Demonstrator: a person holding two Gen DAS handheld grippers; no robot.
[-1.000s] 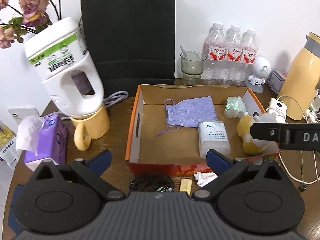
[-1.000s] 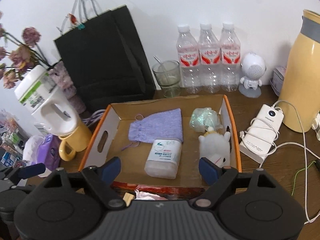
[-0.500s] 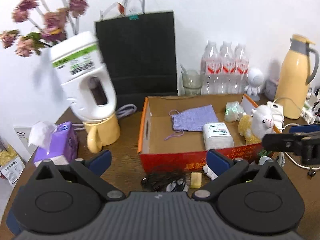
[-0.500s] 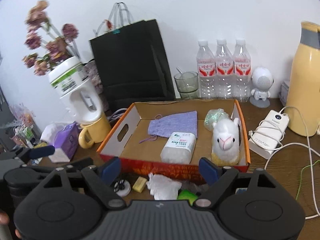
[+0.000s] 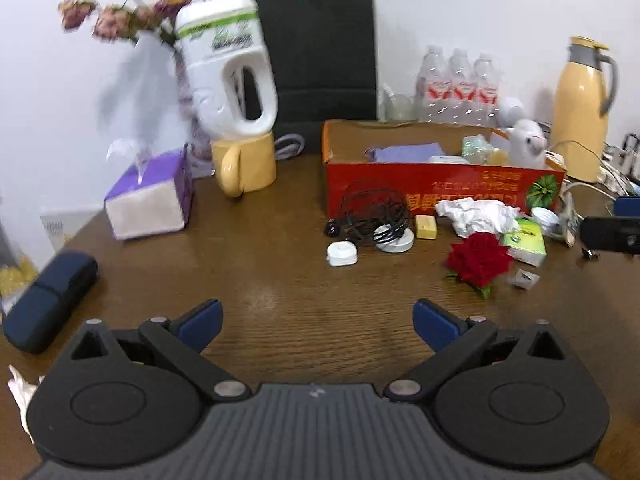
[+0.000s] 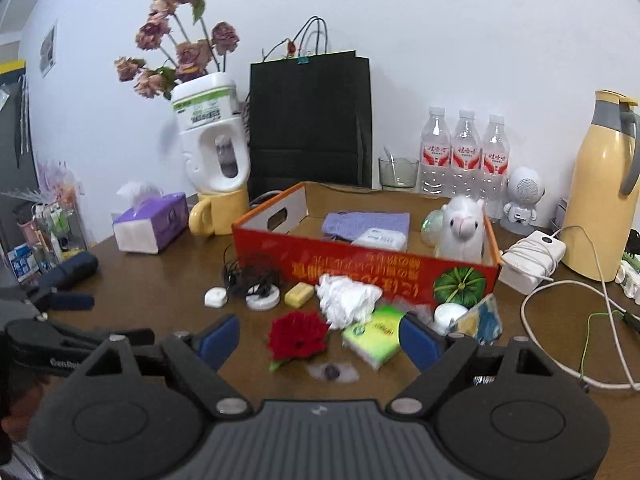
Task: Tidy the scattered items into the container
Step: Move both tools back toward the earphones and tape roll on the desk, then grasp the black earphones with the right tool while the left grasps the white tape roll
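Box (image 6: 360,268) front wall crowded; bare table (image 5: 280,280) nearer.

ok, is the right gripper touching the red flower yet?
Apart. The right wrist view shows the right gripper open, its blue pads on either side of the red flower with bare table visible between each pad and the petals.
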